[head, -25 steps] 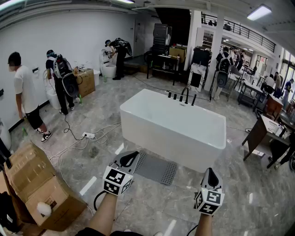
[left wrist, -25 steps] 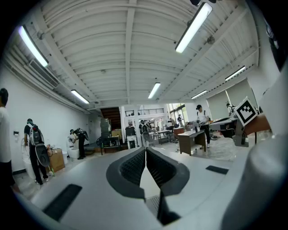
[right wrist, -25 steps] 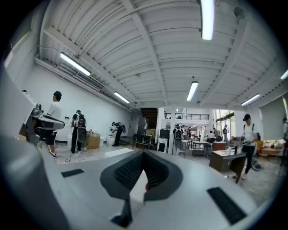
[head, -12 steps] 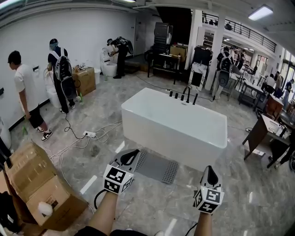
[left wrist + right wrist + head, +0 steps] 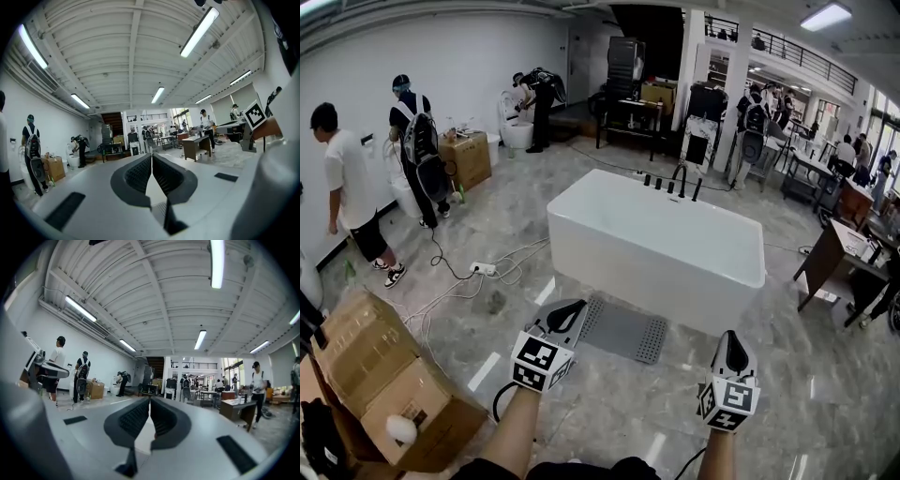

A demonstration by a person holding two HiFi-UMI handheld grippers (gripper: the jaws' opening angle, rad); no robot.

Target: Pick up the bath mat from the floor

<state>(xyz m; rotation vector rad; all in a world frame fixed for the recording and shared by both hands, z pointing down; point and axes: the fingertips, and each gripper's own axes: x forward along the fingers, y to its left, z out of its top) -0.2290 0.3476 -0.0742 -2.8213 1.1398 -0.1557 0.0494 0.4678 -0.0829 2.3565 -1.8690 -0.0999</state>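
Left gripper [image 5: 570,309]: fingers [image 5: 136,174] pressed together, nothing between them. Right gripper [image 5: 730,339]: fingers [image 5: 134,420] likewise closed, empty. Both grippers held level, pointing toward the far side of the room.

Grey bath mat [image 5: 623,330] lies flat on the floor [image 5: 534,225], along the near side of the white bathtub [image 5: 656,246], its far edge just beside the tub wall. In the head view the left gripper's tip overlaps the mat's left end. The right gripper is to the right of the mat, apart from it.

Cardboard box [image 5: 370,375] at near left. Person in a white shirt [image 5: 347,178] at the far left wall.
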